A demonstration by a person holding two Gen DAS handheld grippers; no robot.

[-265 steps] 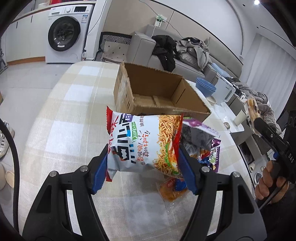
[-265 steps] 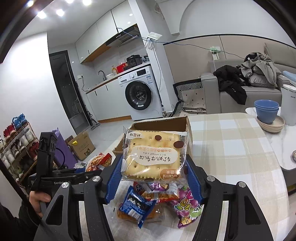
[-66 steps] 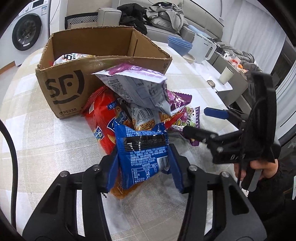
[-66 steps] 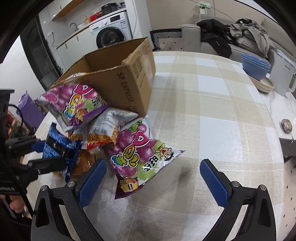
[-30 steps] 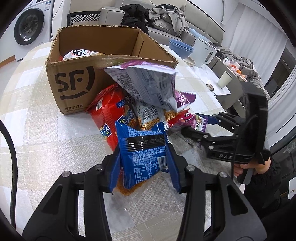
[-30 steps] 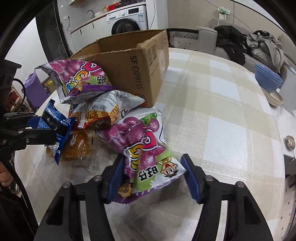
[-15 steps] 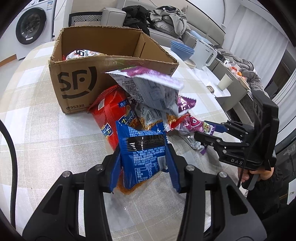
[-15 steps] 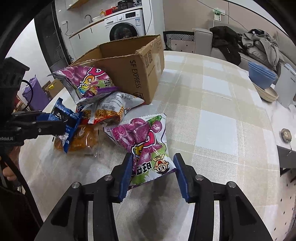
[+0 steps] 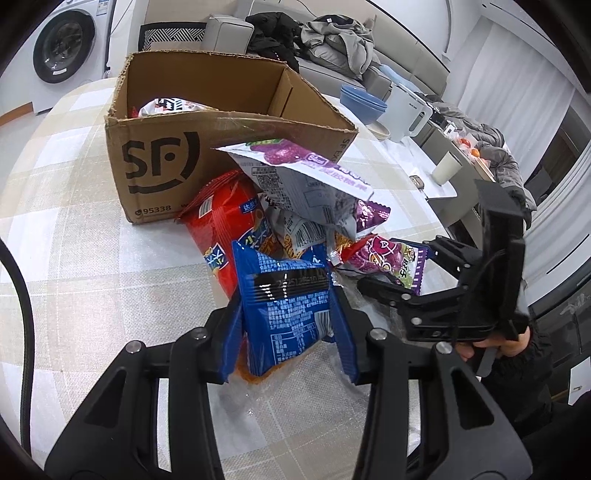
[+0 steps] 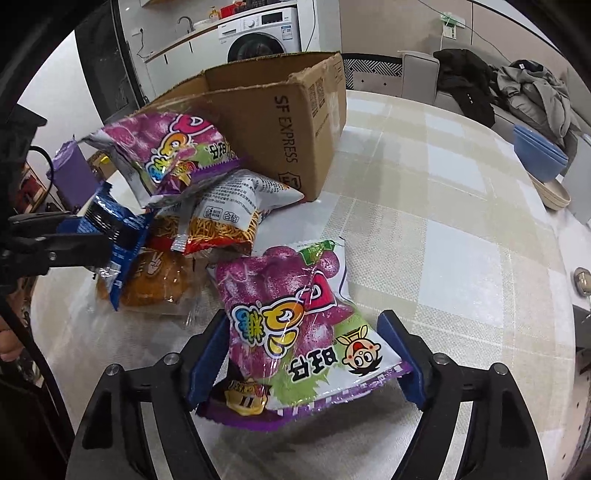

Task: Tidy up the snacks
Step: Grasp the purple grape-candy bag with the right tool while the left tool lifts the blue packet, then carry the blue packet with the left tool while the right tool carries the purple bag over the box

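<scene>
My left gripper (image 9: 288, 332) is shut on a blue snack packet (image 9: 284, 299), held just above the table in front of the snack pile. My right gripper (image 10: 306, 358) is shut on a purple grape-candy bag (image 10: 295, 325), lifted a little off the table. The open cardboard box (image 9: 207, 122) stands behind the pile with a snack inside it (image 9: 166, 105). On the table lie a red bag (image 9: 221, 225), a second purple bag (image 10: 170, 151), a noodle-snack bag (image 10: 229, 218) and an orange packet (image 10: 155, 280).
The checked tablecloth (image 10: 443, 221) covers a round table. Stacked blue bowls (image 10: 539, 155) and a white kettle (image 9: 410, 114) stand at the far side, with a cup (image 9: 445, 168) beyond. A sofa with clothes and a washing machine (image 10: 266, 33) are behind.
My right gripper closed on the purple grape-candy bag and lifted it toward me. My left gripper keeps hold of the blue packet, which it picked up after the noodle bag went in the box.
</scene>
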